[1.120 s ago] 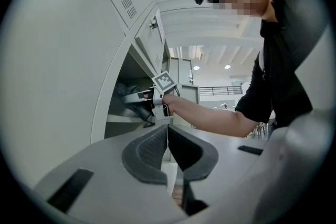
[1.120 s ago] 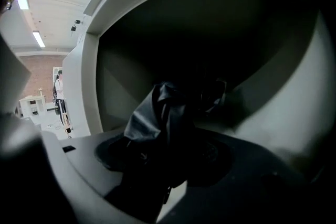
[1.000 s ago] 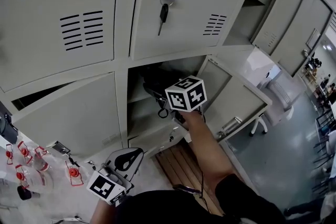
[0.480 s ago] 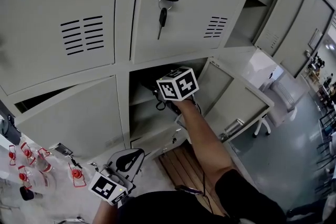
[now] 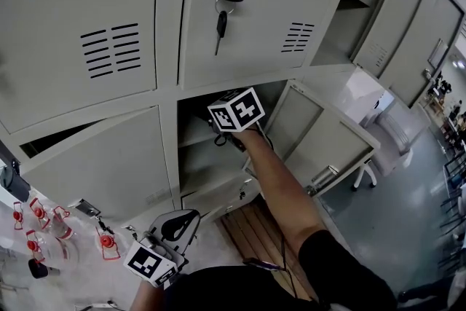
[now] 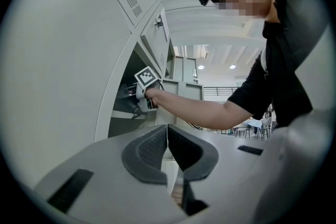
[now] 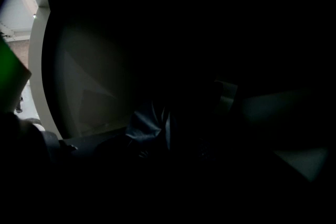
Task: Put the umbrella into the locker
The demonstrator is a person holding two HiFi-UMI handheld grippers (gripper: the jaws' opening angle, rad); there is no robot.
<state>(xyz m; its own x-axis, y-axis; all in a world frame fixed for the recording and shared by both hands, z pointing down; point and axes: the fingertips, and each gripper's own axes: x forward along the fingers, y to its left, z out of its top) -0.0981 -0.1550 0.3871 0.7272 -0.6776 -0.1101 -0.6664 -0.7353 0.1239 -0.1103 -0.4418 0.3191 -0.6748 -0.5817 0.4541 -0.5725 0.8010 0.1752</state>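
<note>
The black folded umbrella point(image 5: 220, 136) is inside the open locker compartment point(image 5: 191, 164), its strap loop hanging just under my right gripper's marker cube point(image 5: 235, 110). My right gripper point(image 5: 224, 129) reaches into that compartment, and its jaws are hidden by the cube and the dark. In the right gripper view almost everything is black; only dark umbrella fabric point(image 7: 148, 126) shows close ahead, so the gripper appears shut on the umbrella. My left gripper point(image 5: 175, 226) hangs low by my body, its pads point(image 6: 152, 152) pressed together with nothing between them.
The compartment's door point(image 5: 324, 142) stands swung open to the right. A key point(image 5: 218, 20) hangs in the shut door above. A wooden board point(image 5: 251, 229) lies on the floor below. Small clear items with red clips point(image 5: 44, 222) sit at the lower left.
My right gripper has pushed further left and deeper into the compartment, and the umbrella's strap moved with it. The left gripper has barely moved.
</note>
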